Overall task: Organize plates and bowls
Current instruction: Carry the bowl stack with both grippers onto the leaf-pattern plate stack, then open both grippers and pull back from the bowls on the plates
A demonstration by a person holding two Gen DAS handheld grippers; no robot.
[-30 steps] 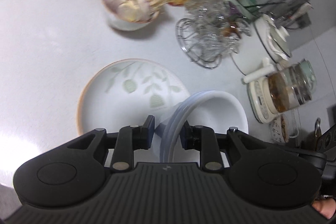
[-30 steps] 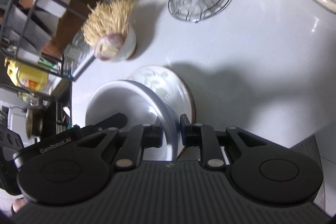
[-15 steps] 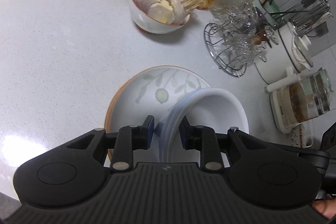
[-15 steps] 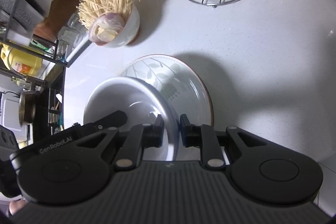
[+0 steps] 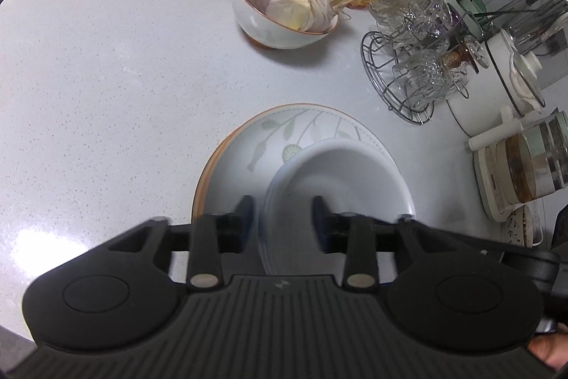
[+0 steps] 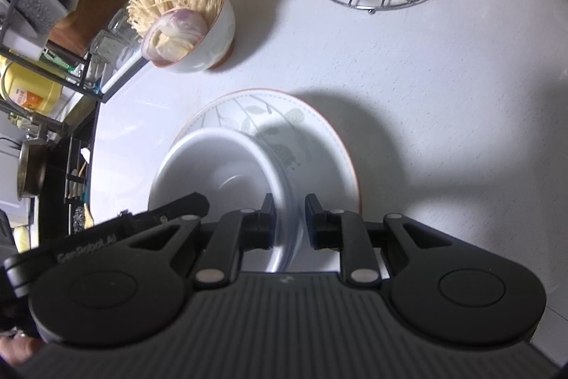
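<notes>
the white bowl sits on the leaf plate, toward its near side. the left gripper is opening, its fingers off the bowl's rim, which stays between them. the right gripper is narrow and pinches the other rim. the onion bowl stands well behind the plate.
</notes>
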